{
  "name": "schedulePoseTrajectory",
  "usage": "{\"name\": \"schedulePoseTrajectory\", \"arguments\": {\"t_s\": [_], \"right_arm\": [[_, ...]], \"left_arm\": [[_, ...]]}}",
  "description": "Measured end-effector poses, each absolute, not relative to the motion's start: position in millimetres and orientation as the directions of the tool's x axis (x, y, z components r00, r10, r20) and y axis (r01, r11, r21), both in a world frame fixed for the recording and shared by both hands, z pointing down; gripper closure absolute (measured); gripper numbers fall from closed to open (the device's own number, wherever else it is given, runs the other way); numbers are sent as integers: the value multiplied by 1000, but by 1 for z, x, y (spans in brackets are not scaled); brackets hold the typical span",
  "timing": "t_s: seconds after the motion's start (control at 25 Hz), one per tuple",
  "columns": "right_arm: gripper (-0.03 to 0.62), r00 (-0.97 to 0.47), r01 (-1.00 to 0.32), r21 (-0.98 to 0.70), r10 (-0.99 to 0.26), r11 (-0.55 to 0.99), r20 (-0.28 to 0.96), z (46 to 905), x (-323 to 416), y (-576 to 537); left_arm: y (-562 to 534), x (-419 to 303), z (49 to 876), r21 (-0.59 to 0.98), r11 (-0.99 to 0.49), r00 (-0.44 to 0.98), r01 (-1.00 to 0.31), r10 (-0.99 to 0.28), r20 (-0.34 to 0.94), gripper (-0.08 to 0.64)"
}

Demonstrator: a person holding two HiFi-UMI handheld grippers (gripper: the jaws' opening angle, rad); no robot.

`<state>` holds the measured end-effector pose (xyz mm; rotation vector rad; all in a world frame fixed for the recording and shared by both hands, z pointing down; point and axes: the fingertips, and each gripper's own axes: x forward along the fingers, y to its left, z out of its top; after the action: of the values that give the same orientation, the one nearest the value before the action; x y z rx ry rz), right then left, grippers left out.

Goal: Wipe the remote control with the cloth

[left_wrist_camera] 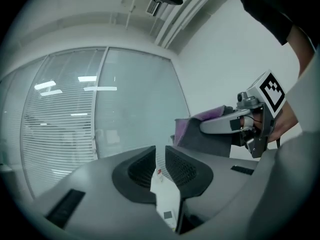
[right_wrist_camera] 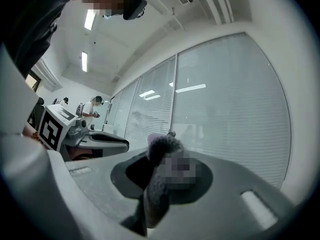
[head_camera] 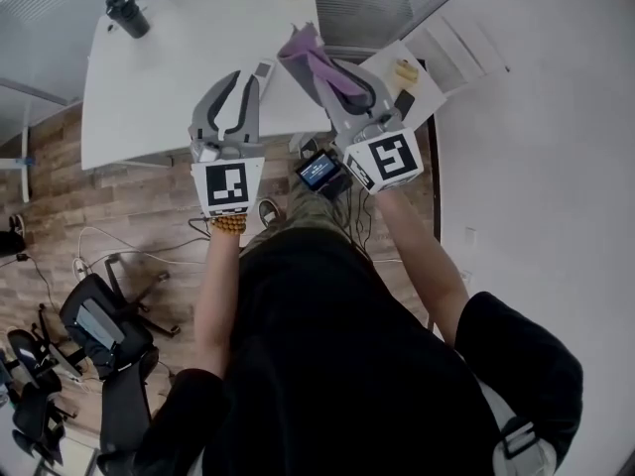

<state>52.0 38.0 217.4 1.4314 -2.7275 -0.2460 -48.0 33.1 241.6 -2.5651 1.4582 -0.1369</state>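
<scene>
A: Left claw (head_camera: 246, 75)?

B: Clamped on the white remote control (left_wrist_camera: 163, 191), gripped along its length, with one end poking past the tips in the head view.

A: And the right claw (head_camera: 312, 65)?

B: Pressed together on the purple-grey cloth (right_wrist_camera: 159, 150), which is bunched over the tips and hanging down a little.

A: Touching each other?

B: No. Side by side with a clear gap between cloth and remote. Both aimed level at the glass partition (left_wrist_camera: 135, 104).

A: Where, relative to the worktop (head_camera: 169, 87)?

B: Going by the head view, roughly over its near edge, toward the right corner. Plenty of bare white surface to the left and beyond.

A: Anything standing on it?

B: Black bottle (head_camera: 127, 14), possibly a flask, near the far left corner, well apart from both claws. Something small at the far edge, too blurred to name.

A: Room at the sides?

B: Tighter on the right: a smaller side worktop (head_camera: 429, 92) just beside the right claw in the head view, carrying a yellow item (head_camera: 405, 70), then the white wall (head_camera: 536, 117). Open wooden floor (head_camera: 139, 196) on the left, with office chairs (head_camera: 99, 330) well back.
</scene>
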Motion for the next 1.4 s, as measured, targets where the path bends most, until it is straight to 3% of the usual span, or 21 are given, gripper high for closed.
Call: {"name": "schedulePoseTrajectory", "arguments": {"t_s": [0.16,0.64,1.4], "right_arm": [[526,-543,-832,192,-835,521,-89,192,48,56],[531,-481,-855,303,-861,420,-166,154,32,108],[535,-494,-839,330,-860,433,-128,158,27,113]], "left_arm": [[52,-57,215,-175,-494,511,-852,-857,-69,549],[96,-78,168,-153,-485,505,-861,-851,-145,557],[101,-75,169,-129,-491,506,-861,-851,-139,555]]}}
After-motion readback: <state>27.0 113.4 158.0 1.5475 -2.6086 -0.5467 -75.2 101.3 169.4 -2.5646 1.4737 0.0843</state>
